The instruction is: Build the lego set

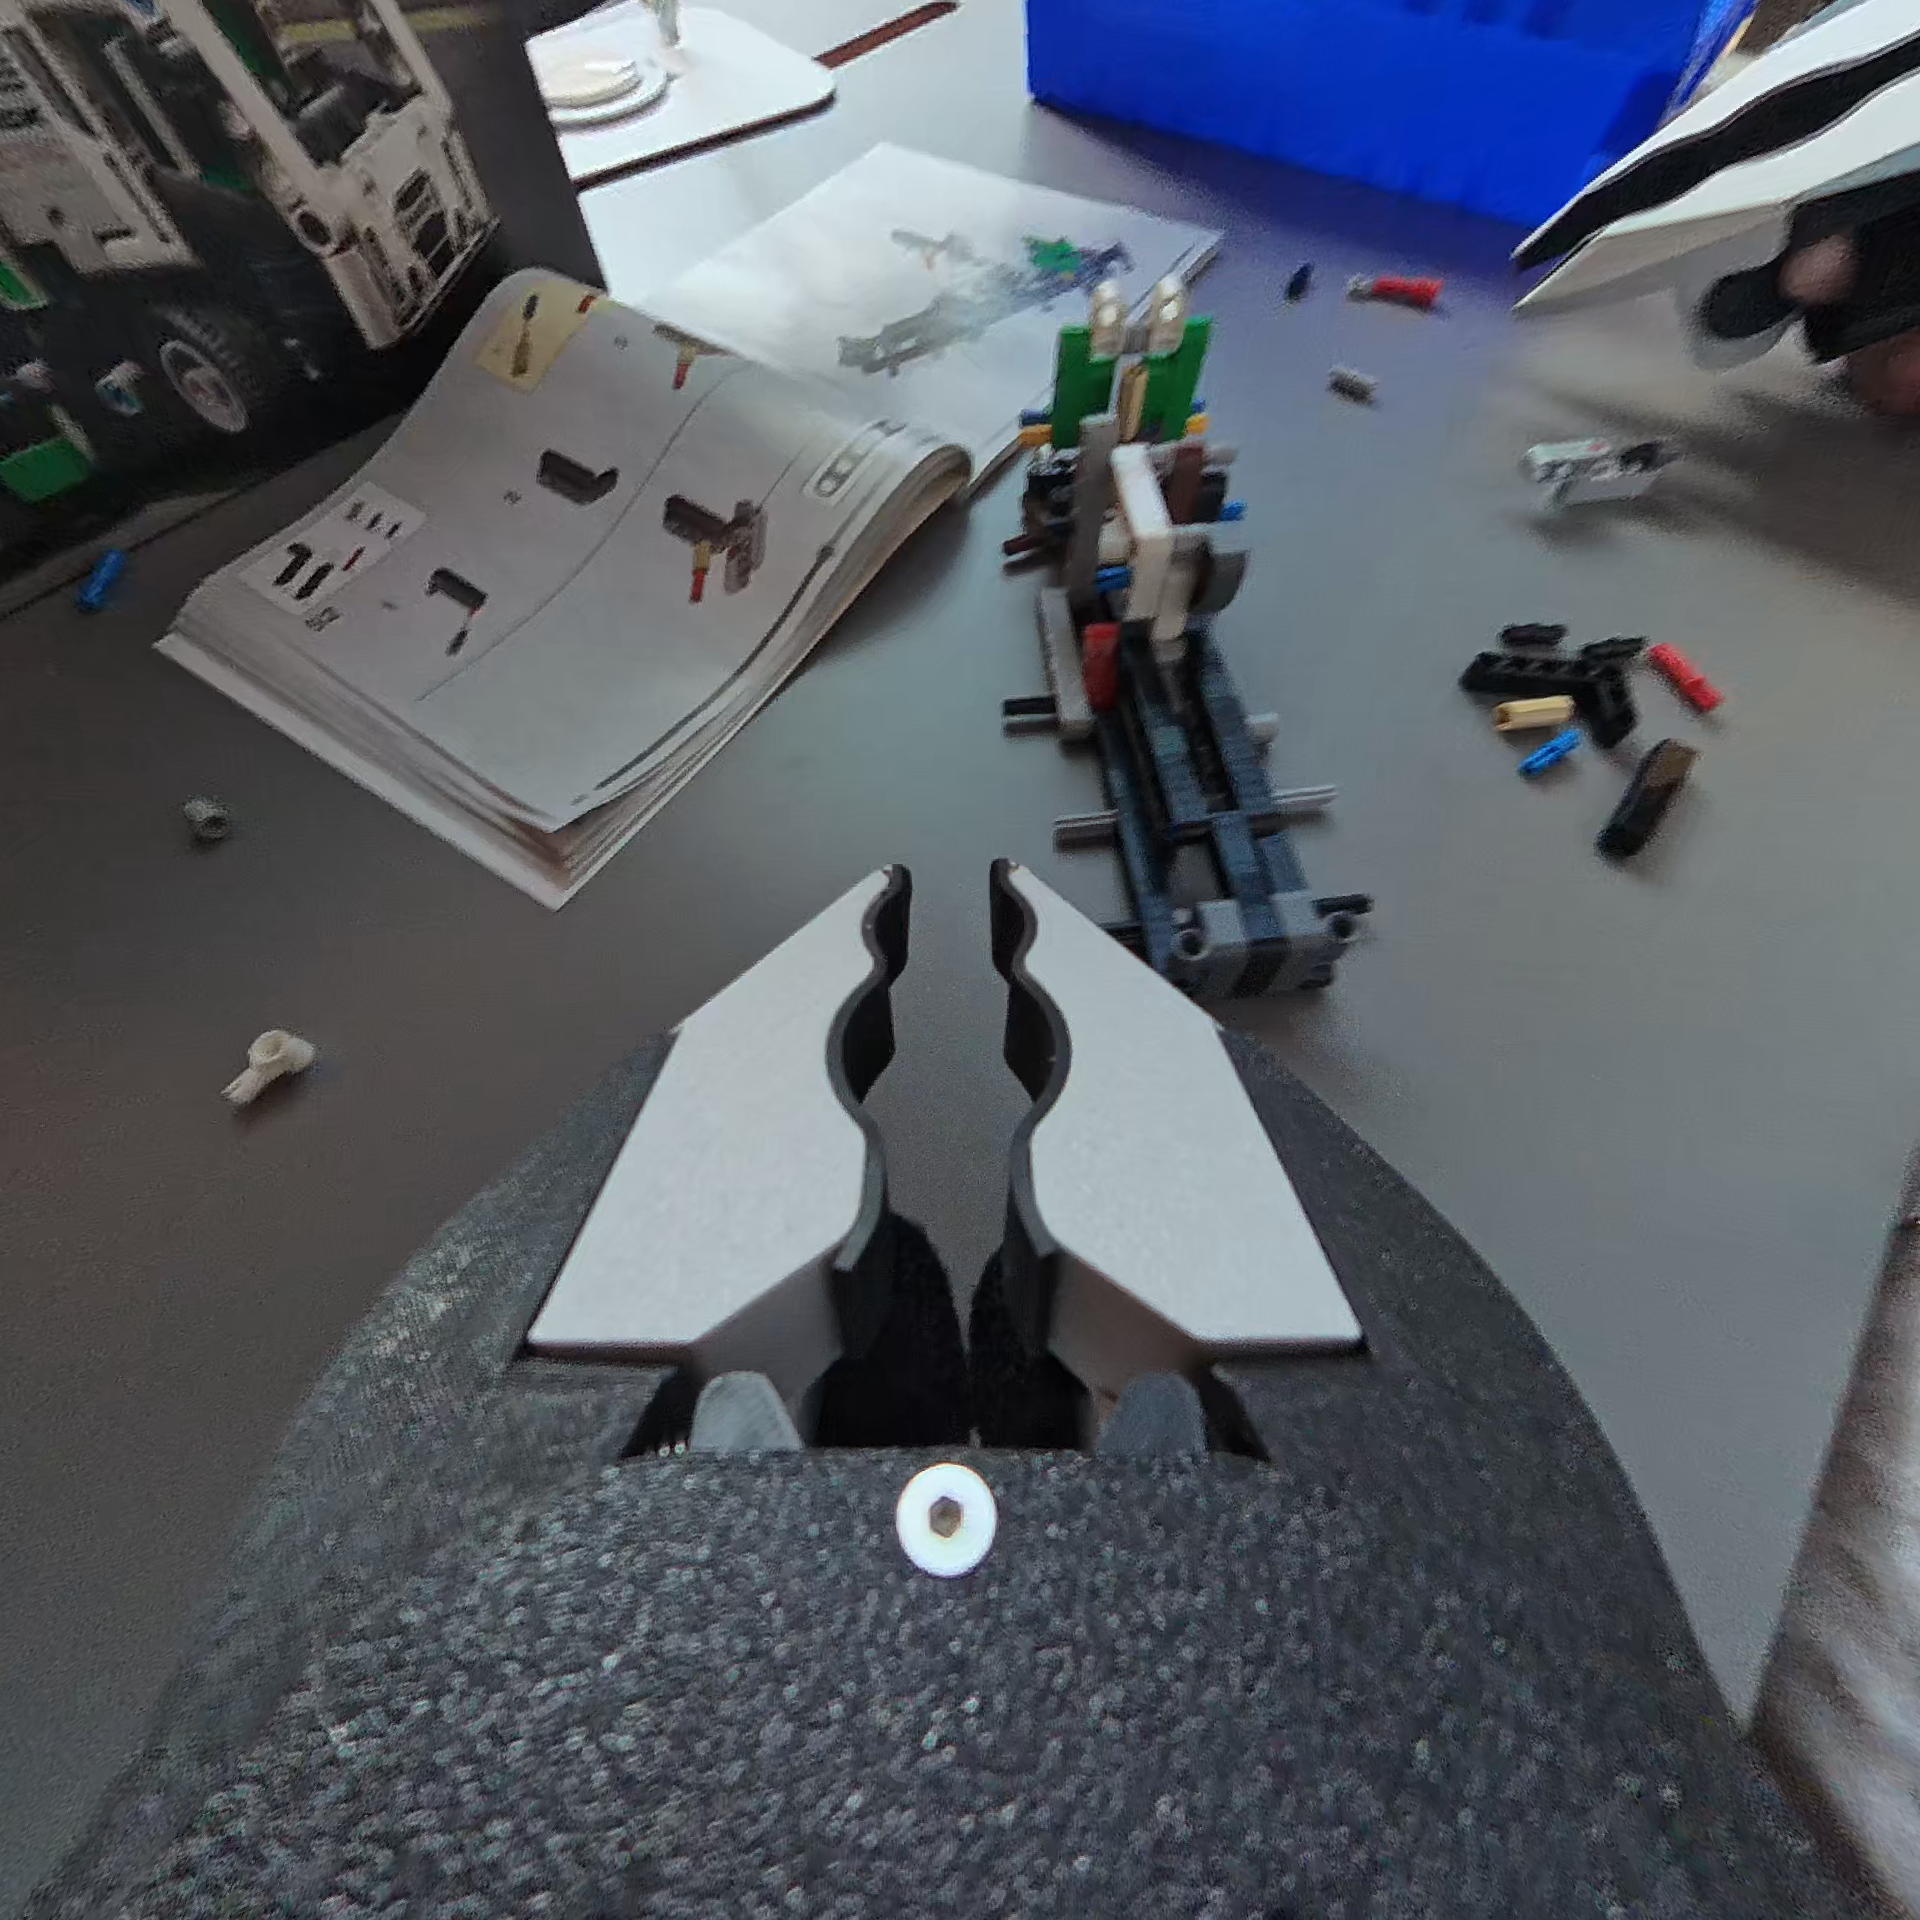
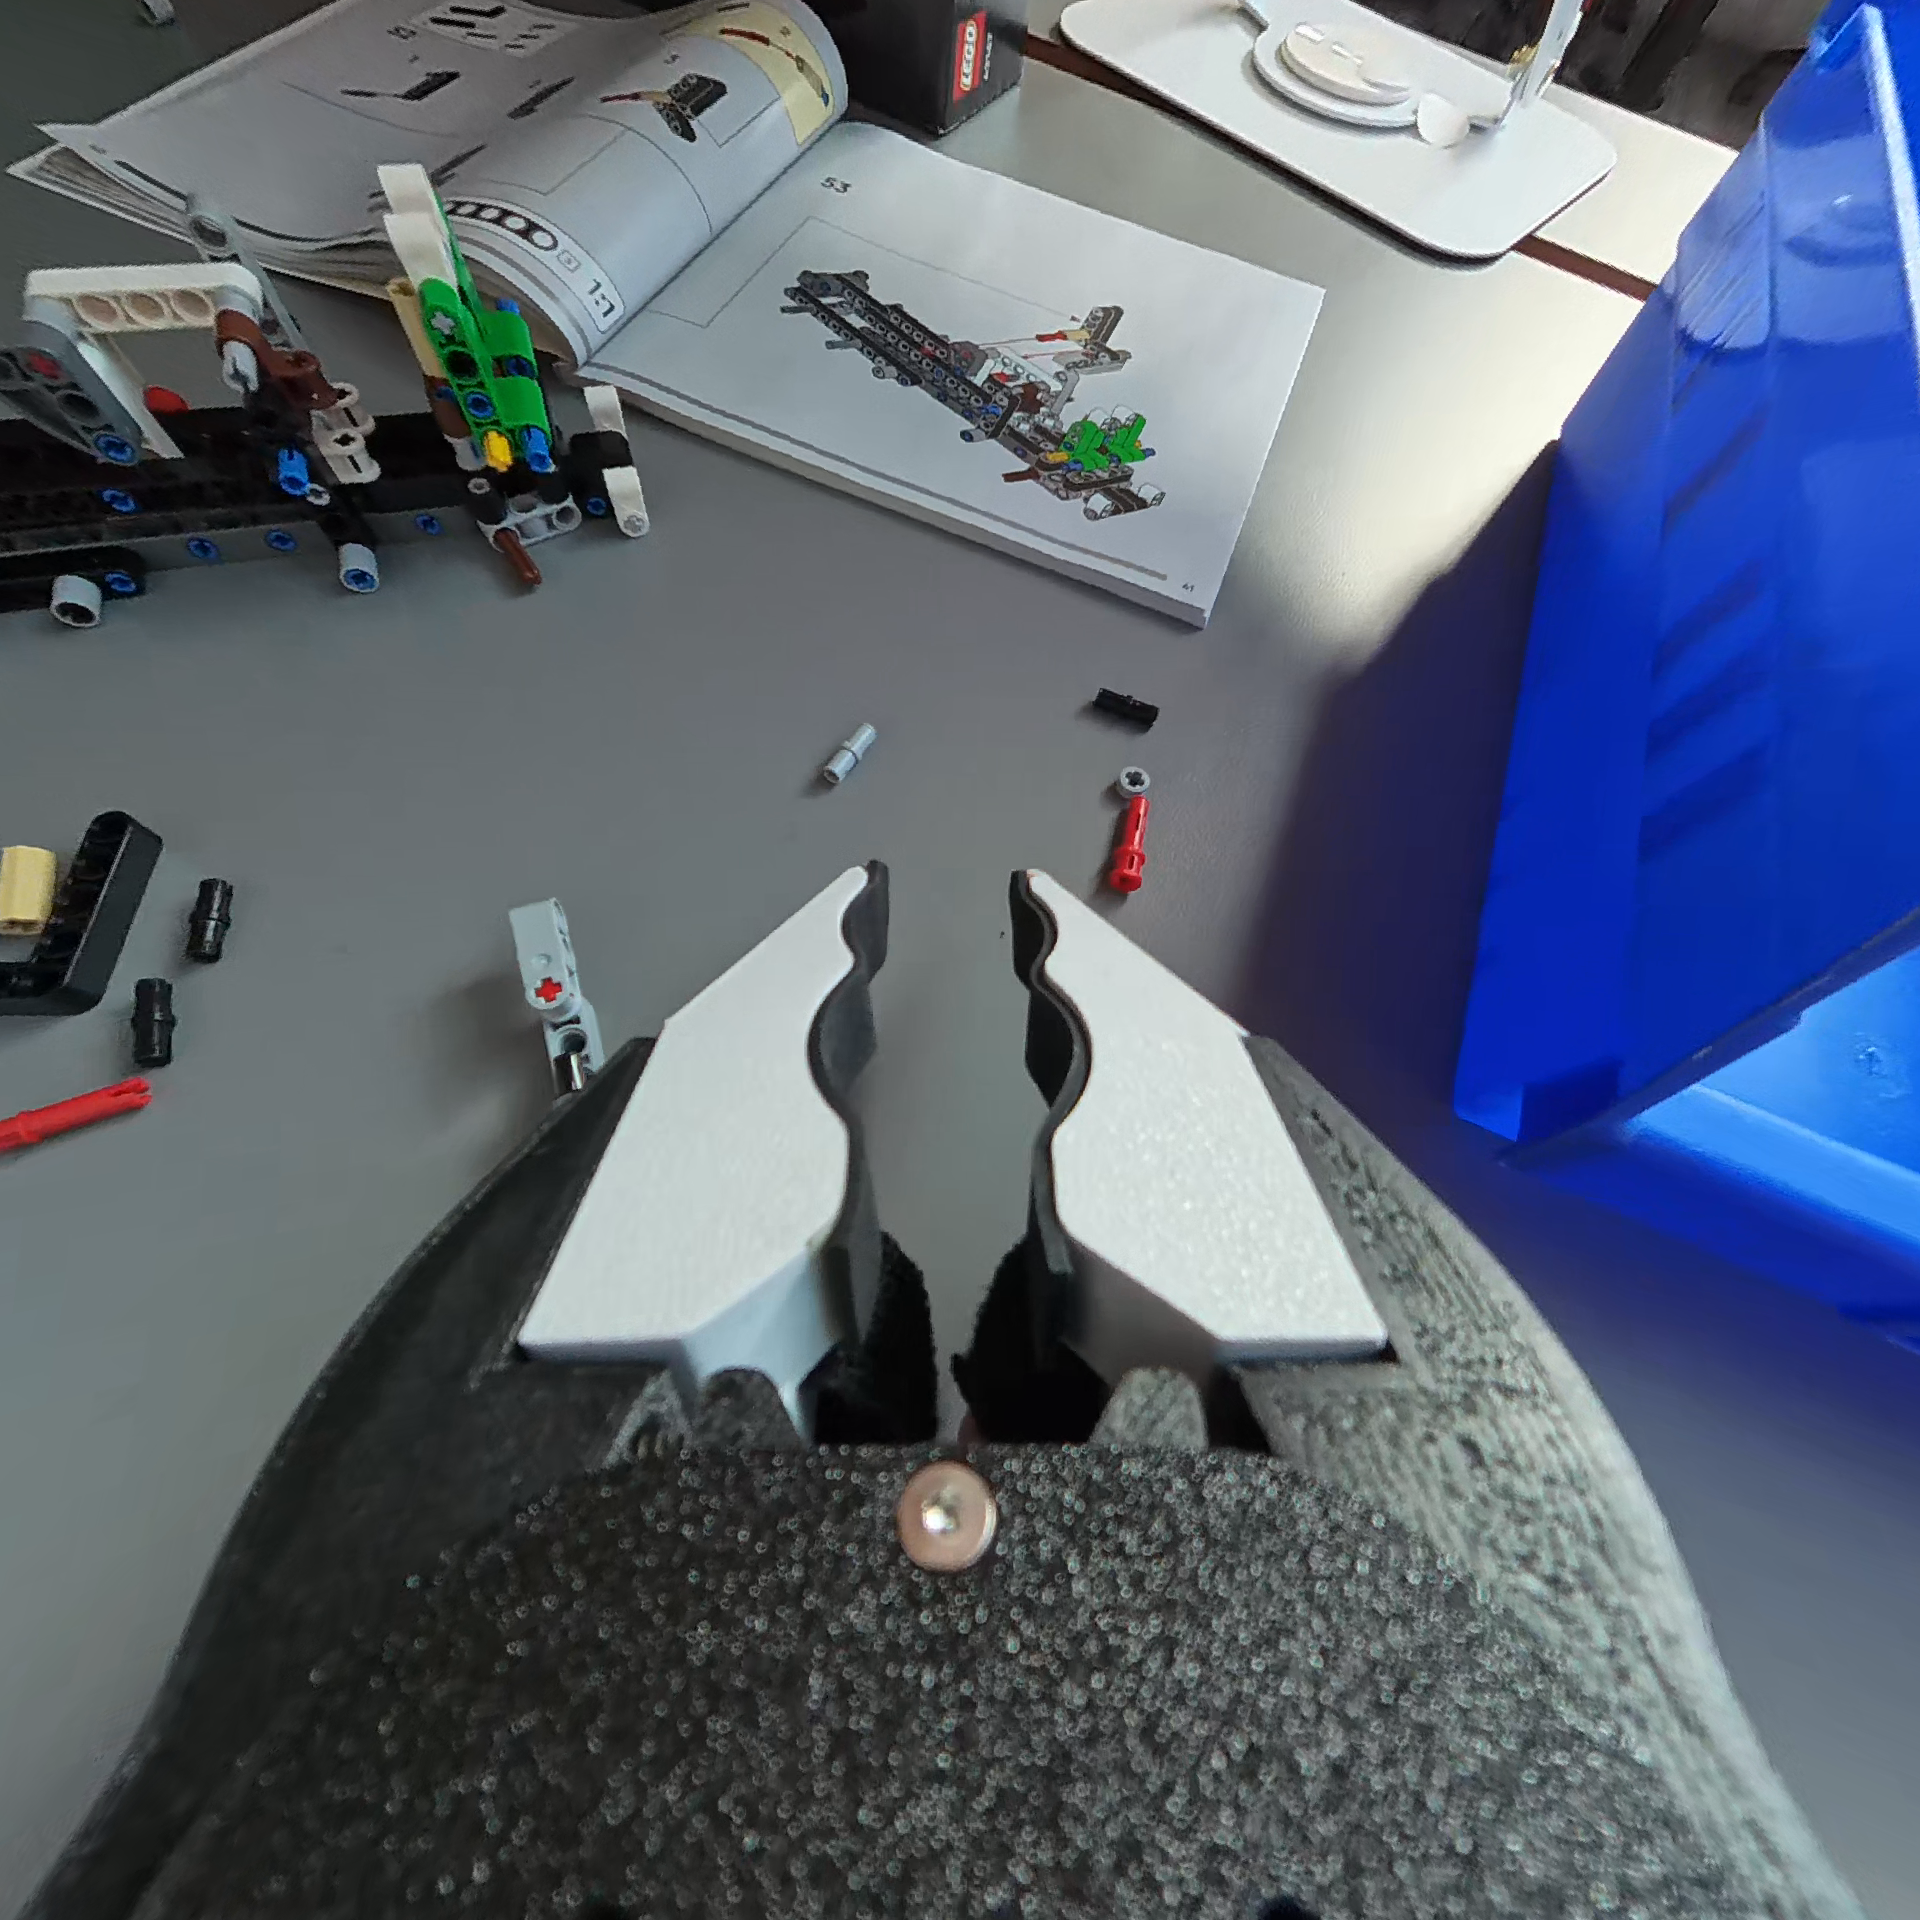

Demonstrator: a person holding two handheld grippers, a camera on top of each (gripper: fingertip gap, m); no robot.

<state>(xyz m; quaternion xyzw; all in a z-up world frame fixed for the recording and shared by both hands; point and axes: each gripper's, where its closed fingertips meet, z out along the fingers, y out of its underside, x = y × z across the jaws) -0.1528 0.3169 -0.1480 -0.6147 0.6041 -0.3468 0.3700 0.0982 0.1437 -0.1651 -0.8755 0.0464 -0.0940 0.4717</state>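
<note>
The part-built lego chassis (image 1: 1164,665), a long dark frame with green, white and grey parts at its far end, lies on the grey table just ahead and right of my left gripper (image 1: 950,873), which is open and empty. It also shows at the left of the right wrist view (image 2: 312,457). My right gripper (image 2: 945,883) is open and empty above the table; it also shows at the top right of the left wrist view (image 1: 1704,197). A red pin (image 2: 1127,844), a grey bush (image 2: 1134,781), a black pin (image 2: 1125,709) and a light grey pin (image 2: 850,752) lie just beyond its tips.
The open instruction booklet (image 1: 582,540) (image 2: 935,384) lies left of the chassis. A blue bin (image 2: 1714,727) (image 1: 1351,94) stands on the right. Loose pieces (image 1: 1590,696) lie right of the chassis, a grey connector (image 2: 551,977) by my right gripper, a white piece (image 1: 270,1062) at left. The set's box (image 1: 208,239) stands far left. From the right gripper's tips to the light grey pin (image 2: 850,752) is close to 5 cm. Seen from the left wrist view (image 1: 1354,376) as well. Measured from the fingertips, the grey bush (image 2: 1134,781) is 6 cm or so from the right gripper and 35 cm from the left. The left camera catches it too, in the left wrist view (image 1: 1352,287).
</note>
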